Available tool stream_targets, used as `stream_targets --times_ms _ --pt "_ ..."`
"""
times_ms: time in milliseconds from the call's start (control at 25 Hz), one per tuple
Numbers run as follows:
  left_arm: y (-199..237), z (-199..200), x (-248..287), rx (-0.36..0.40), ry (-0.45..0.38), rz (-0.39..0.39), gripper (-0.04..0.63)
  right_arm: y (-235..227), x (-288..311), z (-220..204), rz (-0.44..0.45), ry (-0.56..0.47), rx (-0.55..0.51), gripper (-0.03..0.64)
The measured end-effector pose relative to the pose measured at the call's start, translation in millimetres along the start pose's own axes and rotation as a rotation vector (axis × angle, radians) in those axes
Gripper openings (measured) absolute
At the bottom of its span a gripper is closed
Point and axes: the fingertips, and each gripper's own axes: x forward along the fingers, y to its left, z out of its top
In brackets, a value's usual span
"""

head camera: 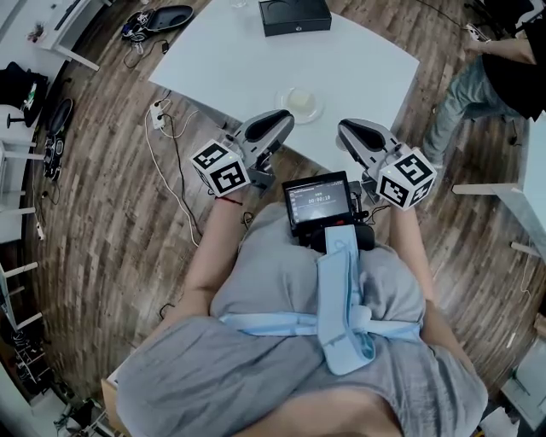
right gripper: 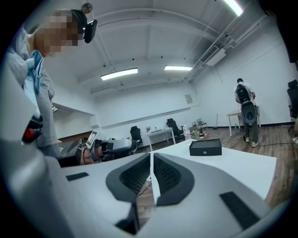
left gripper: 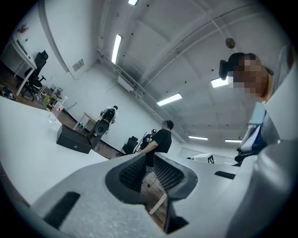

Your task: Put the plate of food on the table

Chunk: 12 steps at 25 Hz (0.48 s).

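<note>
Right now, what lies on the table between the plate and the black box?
Only bare white table separates plate and black box, per head view.

Head view downward, gripper views low, sharing table point(head camera: 367, 77)

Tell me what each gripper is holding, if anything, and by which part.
Nothing is held. The left gripper and right gripper are both shut and empty; the plate of food sits untouched on the table.

An open-plan office or lab: a white worktop point(head camera: 239, 68), swivel chairs point(right gripper: 136, 135) and desks point(right gripper: 160, 134) beyond it, ceiling strip lights point(right gripper: 118, 73) overhead.
</note>
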Motion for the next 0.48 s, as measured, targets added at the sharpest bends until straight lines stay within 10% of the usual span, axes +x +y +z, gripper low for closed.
stream_targets --times_ms 480 --pt "-12.6 4.5 -4.5 -0.027 -0.027 -0.021 0.029 7.2 -6.1 -2.7 0.01 -0.001 -0.008 0.035"
